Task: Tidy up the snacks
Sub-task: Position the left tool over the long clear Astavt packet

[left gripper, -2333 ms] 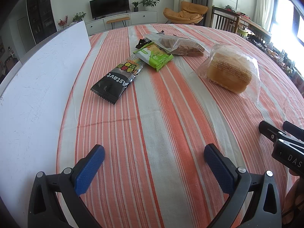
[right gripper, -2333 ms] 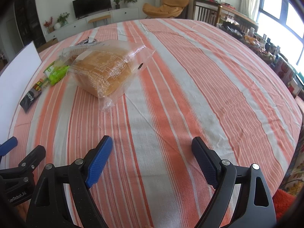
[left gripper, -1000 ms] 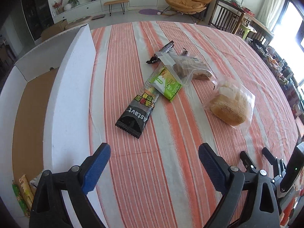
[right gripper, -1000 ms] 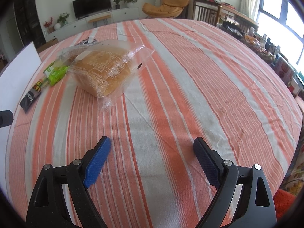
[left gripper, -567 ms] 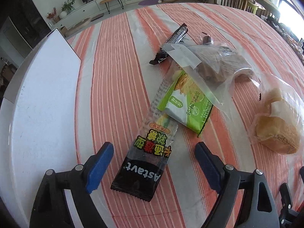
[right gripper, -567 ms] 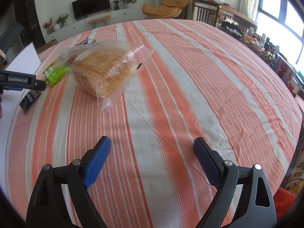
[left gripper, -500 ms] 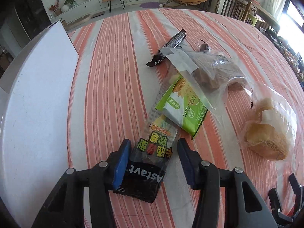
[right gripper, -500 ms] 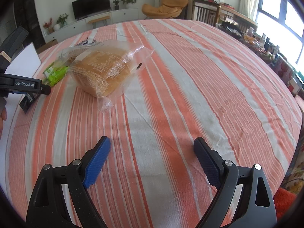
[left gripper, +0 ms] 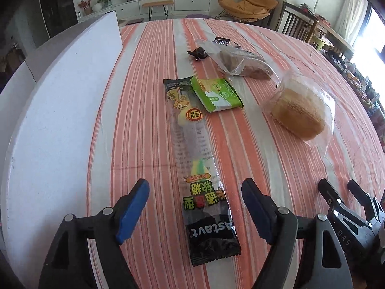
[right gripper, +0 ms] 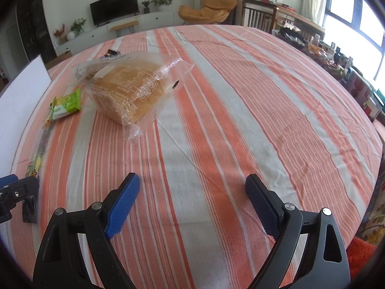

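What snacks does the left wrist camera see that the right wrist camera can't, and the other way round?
Only the left wrist view shows the brown snack in a clear bag unhidden, the small dark wrapper beside it, and the long candy packet's printed front, lying between the open left tool's pads.

Only the right wrist view shows the open right tool over bare striped tablecloth and the table's far right side.

Both show the bagged bread, the green packet and the white board.

Black gripper (left gripper: 195,207), blue pads (left gripper: 132,207), silver screws
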`<state>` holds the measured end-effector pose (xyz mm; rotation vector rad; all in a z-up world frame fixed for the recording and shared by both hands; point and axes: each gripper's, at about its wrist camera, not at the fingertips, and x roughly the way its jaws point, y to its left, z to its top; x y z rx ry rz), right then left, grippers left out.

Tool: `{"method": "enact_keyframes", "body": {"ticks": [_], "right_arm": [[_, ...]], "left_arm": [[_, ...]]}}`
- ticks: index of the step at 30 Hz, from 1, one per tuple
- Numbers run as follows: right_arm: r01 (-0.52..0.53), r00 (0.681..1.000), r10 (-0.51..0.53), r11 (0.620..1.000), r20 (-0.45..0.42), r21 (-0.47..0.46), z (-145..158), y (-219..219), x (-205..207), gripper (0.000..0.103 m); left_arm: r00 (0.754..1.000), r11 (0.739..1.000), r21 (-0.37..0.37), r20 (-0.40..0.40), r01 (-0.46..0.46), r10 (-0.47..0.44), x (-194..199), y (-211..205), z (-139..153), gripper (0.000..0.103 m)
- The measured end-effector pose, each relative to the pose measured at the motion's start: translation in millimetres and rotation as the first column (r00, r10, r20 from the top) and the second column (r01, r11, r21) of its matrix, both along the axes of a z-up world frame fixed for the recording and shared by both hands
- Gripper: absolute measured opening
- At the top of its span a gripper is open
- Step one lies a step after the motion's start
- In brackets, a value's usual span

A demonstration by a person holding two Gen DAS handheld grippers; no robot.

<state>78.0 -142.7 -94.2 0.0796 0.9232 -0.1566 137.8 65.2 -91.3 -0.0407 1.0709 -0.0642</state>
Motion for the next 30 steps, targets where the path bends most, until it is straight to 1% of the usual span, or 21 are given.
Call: {"method": "enact_keyframes", "body": {"ticks": [3,4,5,7,8,9,10,11,13,15,16,17,18,19,20,30], "right_arm": [[-0.002,1.0,0.002,1.0,0.0,0.0,0,0,0,0.092],[-0.002,1.0,0.002,1.0,0.001,0.001,0,0,0,0.092],[-0.002,1.0,0.002,1.0,0.001,0.001,0,0,0,0.092],[-0.005,1.0,0.005,1.0,0.001,0.001,0,0,0,0.092],[-0.007,1.0,0.007,1.0,0.001,0.002,0,0,0,0.092],[-0.008,1.0,0.008,1.0,0.001,0.001,0,0,0,0.092],[-0.007,1.0,0.007,1.0,0.002,0.001,0,0,0,0.092],[-0.006,1.0,0.006,1.0,0.001,0.001,0,0,0,0.092],[-0.002,1.0,0.002,1.0,0.003,0.0,0,0,0,0.092],[-0.001,1.0,0.001,1.0,0.005,0.0,0,0,0,0.092],[-0.001,1.0,0.001,1.0,0.005,0.0,0,0,0,0.092],[-0.002,1.0,0.002,1.0,0.004,-0.001,0,0,0,0.092],[-0.003,1.0,0.003,1.0,0.005,0.0,0,0,0,0.092],[-0.004,1.0,0.004,1.0,0.005,0.001,0,0,0,0.092],[-0.005,1.0,0.005,1.0,0.005,0.001,0,0,0,0.092],[-0.005,1.0,0.005,1.0,0.005,0.001,0,0,1,0.092]], "left_arm": [[0.999,0.997,0.062,0.002,-0.048,0.048,31,-7,-16,0.079],[0.998,0.996,0.073,-0.003,-0.058,0.059,35,-5,-21,0.081],[0.997,0.995,0.062,0.027,-0.078,0.077,37,-2,-20,0.078],[0.992,0.991,0.055,0.047,-0.121,0.119,35,5,-17,0.06],[0.99,0.99,0.033,0.053,-0.136,0.134,31,10,-15,0.046],[0.988,0.988,0.041,0.056,-0.149,0.146,29,13,-14,0.039],[0.988,0.988,0.054,0.062,-0.146,0.143,26,13,-15,0.039],[0.989,0.989,0.066,0.074,-0.131,0.126,24,12,-15,0.04],[0.99,0.989,0.095,0.094,-0.116,0.107,23,11,-16,0.047],[0.987,0.985,0.103,0.102,-0.136,0.125,24,15,-18,0.074],[0.984,0.984,0.094,0.106,-0.153,0.143,26,17,-22,0.079],[0.98,0.982,0.072,0.111,-0.172,0.164,26,22,-24,0.086],[0.978,0.983,0.056,0.128,-0.174,0.166,25,24,-26,0.087],[0.978,0.984,0.075,0.143,-0.161,0.15,24,20,-27,0.088],[0.978,0.985,0.073,0.148,-0.159,0.147,23,21,-27,0.088],[0.978,0.985,0.069,0.147,-0.158,0.146,22,22,-27,0.088]]}}
